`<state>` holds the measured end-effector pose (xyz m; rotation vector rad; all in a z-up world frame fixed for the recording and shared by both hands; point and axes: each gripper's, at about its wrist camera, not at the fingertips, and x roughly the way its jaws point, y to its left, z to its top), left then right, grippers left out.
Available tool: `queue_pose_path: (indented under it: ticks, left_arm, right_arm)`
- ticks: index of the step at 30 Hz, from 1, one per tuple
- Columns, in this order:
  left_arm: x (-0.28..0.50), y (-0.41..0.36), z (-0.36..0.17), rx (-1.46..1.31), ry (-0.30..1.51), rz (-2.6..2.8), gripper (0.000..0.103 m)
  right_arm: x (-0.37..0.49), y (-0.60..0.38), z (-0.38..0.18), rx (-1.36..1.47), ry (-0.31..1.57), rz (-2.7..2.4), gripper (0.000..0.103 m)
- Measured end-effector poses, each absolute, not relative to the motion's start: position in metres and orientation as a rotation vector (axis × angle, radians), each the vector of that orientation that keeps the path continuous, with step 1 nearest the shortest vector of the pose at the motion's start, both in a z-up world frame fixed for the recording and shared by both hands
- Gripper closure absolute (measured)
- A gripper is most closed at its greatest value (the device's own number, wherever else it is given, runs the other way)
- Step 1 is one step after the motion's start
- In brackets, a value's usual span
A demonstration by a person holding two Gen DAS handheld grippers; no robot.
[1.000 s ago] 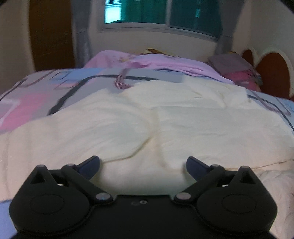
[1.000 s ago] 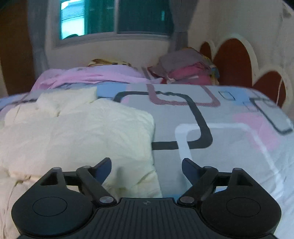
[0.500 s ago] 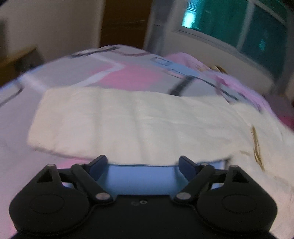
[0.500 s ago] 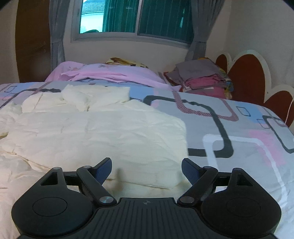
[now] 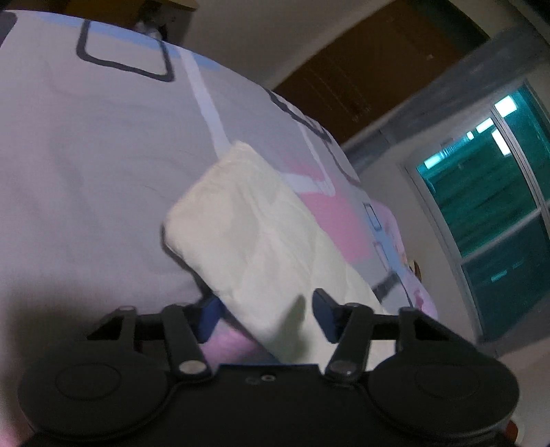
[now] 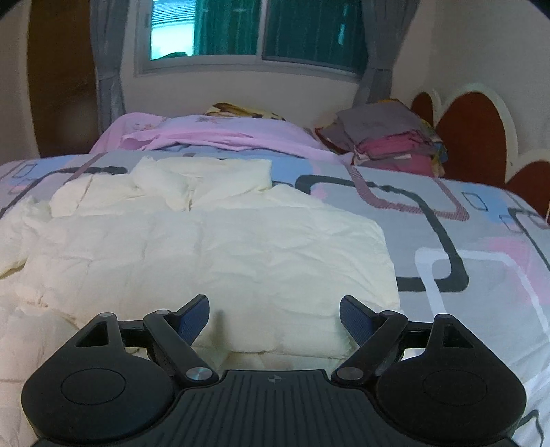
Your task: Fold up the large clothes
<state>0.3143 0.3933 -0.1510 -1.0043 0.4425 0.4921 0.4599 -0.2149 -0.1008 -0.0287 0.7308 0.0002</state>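
A large cream garment (image 6: 213, 254) lies spread on the patterned bedsheet (image 6: 481, 240), crumpled at its far end. In the left wrist view, which is strongly rolled, a narrow folded end of the cream garment (image 5: 254, 227) runs down between my left gripper's (image 5: 266, 318) blue fingers. Its jaws are closing, the cloth lies between them, and a small gap still shows beside the right pad. My right gripper (image 6: 274, 316) stands open just above the garment's near edge, touching nothing.
A stack of folded grey and maroon clothes (image 6: 388, 137) sits at the far right by the brown headboard (image 6: 474, 127). A pink blanket (image 6: 220, 135) lies along the far edge under the window (image 6: 257, 31). A wooden door (image 5: 361, 68) stands beyond the bed.
The left gripper swung sideways along the garment to its narrow end, rolled over, and its jaws narrowed around the cloth. The right gripper drifted a little so that more of the garment lies before it.
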Motion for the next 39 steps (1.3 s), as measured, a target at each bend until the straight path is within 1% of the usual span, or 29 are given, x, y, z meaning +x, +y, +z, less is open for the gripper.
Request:
queue_pose_path:
  ticks: [1, 2, 3, 4, 7, 10, 13, 17, 26, 28, 31, 36, 39]
  left_arm:
    - [0.316, 0.395, -0.151, -1.009, 0.436, 0.500, 0.053]
    - [0.317, 0.397, -0.151, -1.012, 0.431, 0.503, 0.060]
    - [0.319, 0.399, -0.150, -1.010, 0.434, 0.500, 0.083]
    - [0.324, 0.401, -0.149, -1.007, 0.436, 0.488, 0.096]
    - [0.323, 0.394, -0.131, -0.947, 0.381, 0.451, 0.096]
    - [0.335, 0.365, -0.099, -0.822, 0.352, 0.363, 0.096]
    - [0.353, 0.324, -0.071, -0.682, 0.362, 0.255, 0.096]
    - [0.384, 0.255, -0.052, -0.521, 0.420, 0.112, 0.096]
    - [0.443, 0.100, -0.055, -0.333, 0.539, -0.217, 0.096]
    - [0.459, 0.064, -0.059, -0.254, 0.589, -0.246, 0.096]
    - [0.470, 0.018, -0.071, -0.212, 0.649, -0.309, 0.096]
    - [0.493, -0.037, -0.089, -0.157, 0.717, -0.380, 0.096]
    - [0.494, -0.068, -0.099, -0.145, 0.739, -0.440, 0.096]
  right_arm:
    - [0.461, -0.217, -0.102, -0.022, 0.736, -0.008, 0.020]
    - [0.461, -0.219, -0.104, -0.013, 0.740, -0.014, 0.020]
    - [0.462, -0.222, -0.104, -0.005, 0.743, -0.017, 0.020]
    - [0.462, -0.225, -0.105, 0.001, 0.747, -0.021, 0.020]
    - [0.460, -0.231, -0.103, 0.000, 0.740, -0.032, 0.020]
    - [0.458, -0.240, -0.101, 0.013, 0.733, -0.047, 0.020]
    - [0.456, -0.251, -0.099, 0.045, 0.724, -0.068, 0.020]
    - [0.453, -0.264, -0.097, 0.076, 0.712, -0.083, 0.020]
    - [0.438, -0.305, -0.087, 0.173, 0.680, -0.133, 0.020]
    - [0.433, -0.317, -0.086, 0.191, 0.674, -0.146, 0.020]
    - [0.426, -0.337, -0.086, 0.230, 0.669, -0.173, 0.020]
    - [0.412, -0.370, -0.088, 0.286, 0.665, -0.218, 0.020]
    - [0.403, -0.385, -0.088, 0.308, 0.668, -0.232, 0.020]
